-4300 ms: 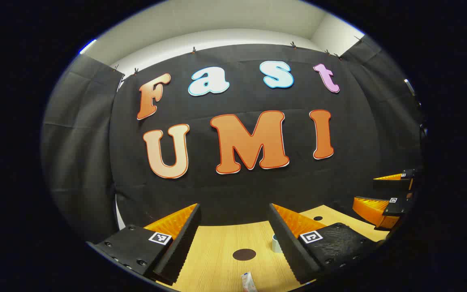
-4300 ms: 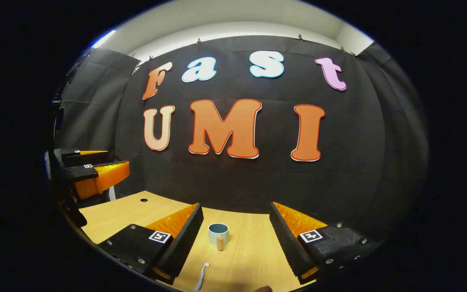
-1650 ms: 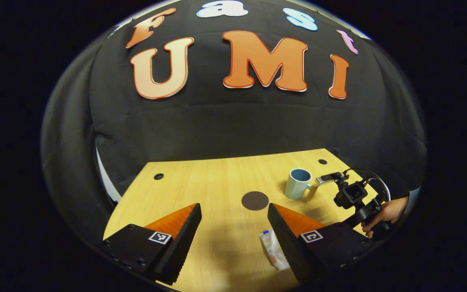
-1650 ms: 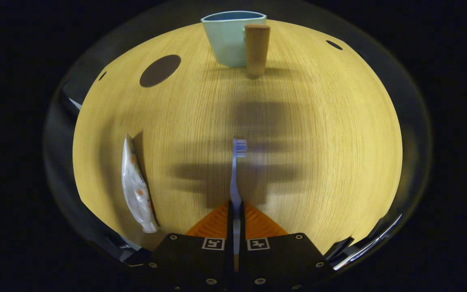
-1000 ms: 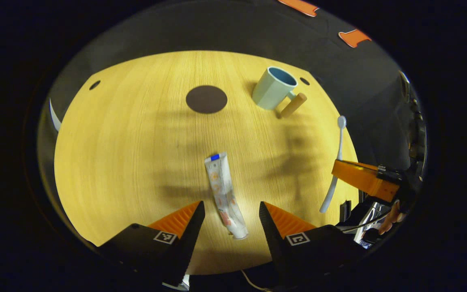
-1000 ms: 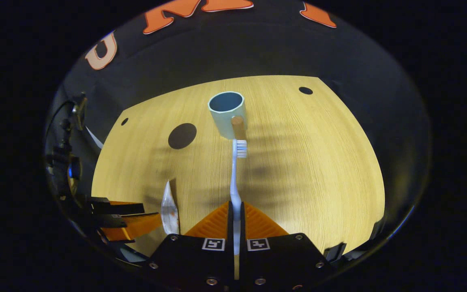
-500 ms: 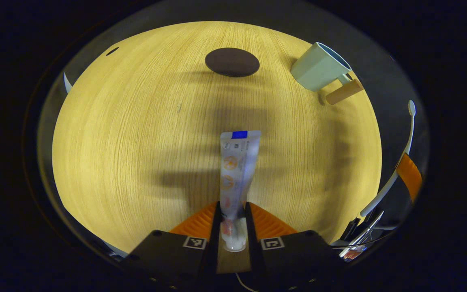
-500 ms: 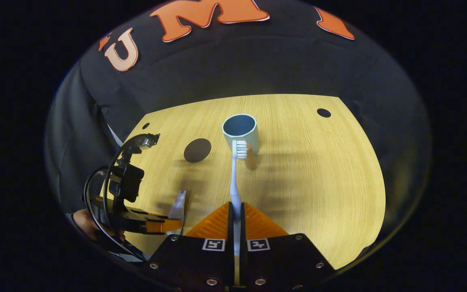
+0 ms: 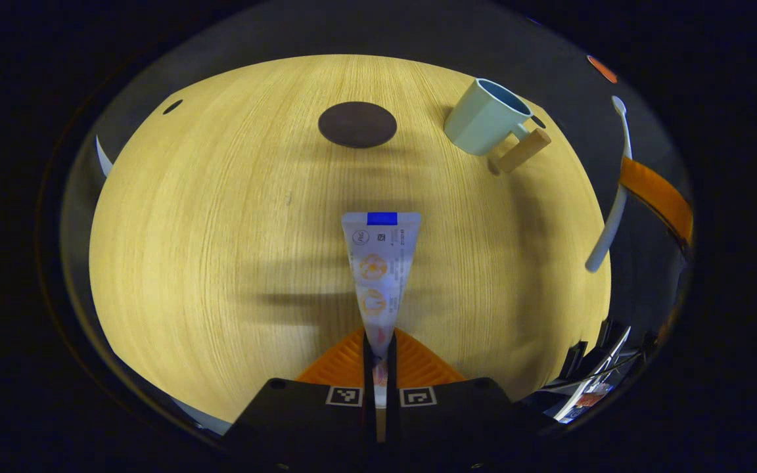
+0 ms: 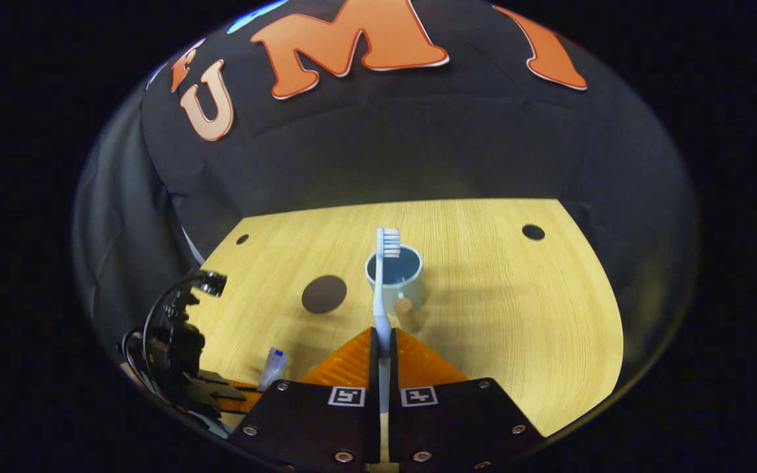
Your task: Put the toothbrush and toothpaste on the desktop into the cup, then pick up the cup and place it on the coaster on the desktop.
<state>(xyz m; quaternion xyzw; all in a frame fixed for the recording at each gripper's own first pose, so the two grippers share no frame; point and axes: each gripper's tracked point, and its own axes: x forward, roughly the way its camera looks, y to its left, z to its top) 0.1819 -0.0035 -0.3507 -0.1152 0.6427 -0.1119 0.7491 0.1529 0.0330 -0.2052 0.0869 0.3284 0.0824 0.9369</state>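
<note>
My left gripper (image 9: 378,341) is shut on the cap end of the white toothpaste tube (image 9: 380,263), whose flat crimped end points away over the wooden desktop (image 9: 207,249). My right gripper (image 10: 382,341) is shut on the handle of the pale blue toothbrush (image 10: 384,282), held in the air with its bristle head in front of the cup's mouth. The light blue cup (image 10: 397,274) with a wooden handle stands upright behind it; in the left gripper view the cup (image 9: 483,118) is at the upper right. The dark round coaster (image 9: 357,124) lies left of the cup, also seen as coaster (image 10: 324,293).
In the left gripper view the toothbrush (image 9: 612,197) and one finger of the right gripper (image 9: 658,197) hang at the right edge. The left gripper's camera rig (image 10: 175,348) sits at the lower left of the right gripper view. Small dark holes (image 10: 533,231) mark the desktop's far corners.
My left gripper has shut on the toothpaste tube and lifted it a little. My right gripper has carried the toothbrush forward, and its head now stands in front of the cup's mouth.
</note>
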